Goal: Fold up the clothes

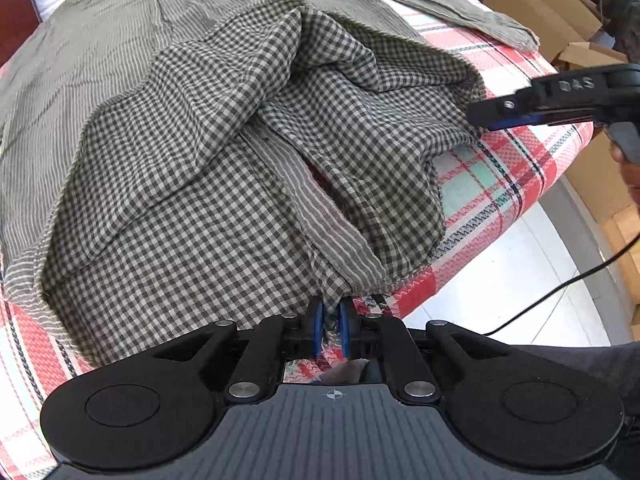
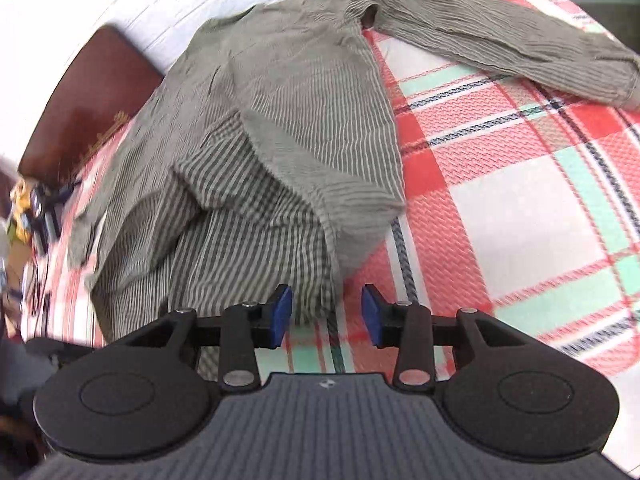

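Nearest, the left gripper [image 1: 331, 322] has its blue fingers [image 1: 317, 326] narrowly parted, pinching the hem of the olive striped shirt [image 1: 168, 184]. Its checked lining faces up, and the shirt runs lengthwise toward twelve o'clock on the plaid bed [image 1: 492, 184]. At three o'clock the right gripper [image 2: 326, 314] has fingers parted, holding nothing, just beside the hem.

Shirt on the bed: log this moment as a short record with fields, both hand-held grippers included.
garment: striped shirt with checked lining, lying crumpled on the bed
surface: red, white and green plaid blanket
hem: bottom part turned up, lining showing
sleeve: stretched out flat across the blanket
left hand-held gripper: blue pads close together, shirt edge between them; grip unclear
right hand-held gripper: open, nothing between its pads, at the shirt's edge
beside bed: cardboard boxes
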A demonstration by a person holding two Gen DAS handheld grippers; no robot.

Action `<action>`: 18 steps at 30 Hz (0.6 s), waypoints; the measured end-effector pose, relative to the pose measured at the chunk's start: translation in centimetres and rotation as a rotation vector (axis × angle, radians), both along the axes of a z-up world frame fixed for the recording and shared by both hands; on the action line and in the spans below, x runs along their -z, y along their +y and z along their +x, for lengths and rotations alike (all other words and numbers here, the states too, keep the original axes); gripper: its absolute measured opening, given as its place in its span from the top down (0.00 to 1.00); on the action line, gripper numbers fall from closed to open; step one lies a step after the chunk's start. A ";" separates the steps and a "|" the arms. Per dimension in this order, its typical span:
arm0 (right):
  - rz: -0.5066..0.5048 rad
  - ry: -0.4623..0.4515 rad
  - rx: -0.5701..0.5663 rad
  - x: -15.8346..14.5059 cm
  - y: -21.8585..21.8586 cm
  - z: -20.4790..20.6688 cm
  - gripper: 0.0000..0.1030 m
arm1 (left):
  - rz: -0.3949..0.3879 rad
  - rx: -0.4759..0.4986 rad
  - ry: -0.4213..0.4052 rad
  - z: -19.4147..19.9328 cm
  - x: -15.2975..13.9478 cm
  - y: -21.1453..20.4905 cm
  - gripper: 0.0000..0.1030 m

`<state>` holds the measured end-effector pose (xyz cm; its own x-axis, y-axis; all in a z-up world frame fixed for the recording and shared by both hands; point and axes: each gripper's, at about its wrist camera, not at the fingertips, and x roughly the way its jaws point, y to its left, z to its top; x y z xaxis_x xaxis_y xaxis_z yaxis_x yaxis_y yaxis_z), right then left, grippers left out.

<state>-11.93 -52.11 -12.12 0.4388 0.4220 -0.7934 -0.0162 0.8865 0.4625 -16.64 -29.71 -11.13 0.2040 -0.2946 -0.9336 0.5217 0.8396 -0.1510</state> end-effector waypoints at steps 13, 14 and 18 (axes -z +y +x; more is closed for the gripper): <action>-0.140 -0.022 0.024 -2.7 -3.2 -0.6 0.96 | 0.000 0.000 0.006 0.2 0.5 -0.6 0.76; -0.160 -0.009 0.021 -2.3 -3.1 -0.3 0.93 | 0.000 0.003 0.008 0.2 0.4 -0.6 0.76; -0.323 -0.015 0.028 -3.0 -2.4 -1.2 0.79 | -0.011 0.010 0.015 0.0 0.0 -0.3 0.72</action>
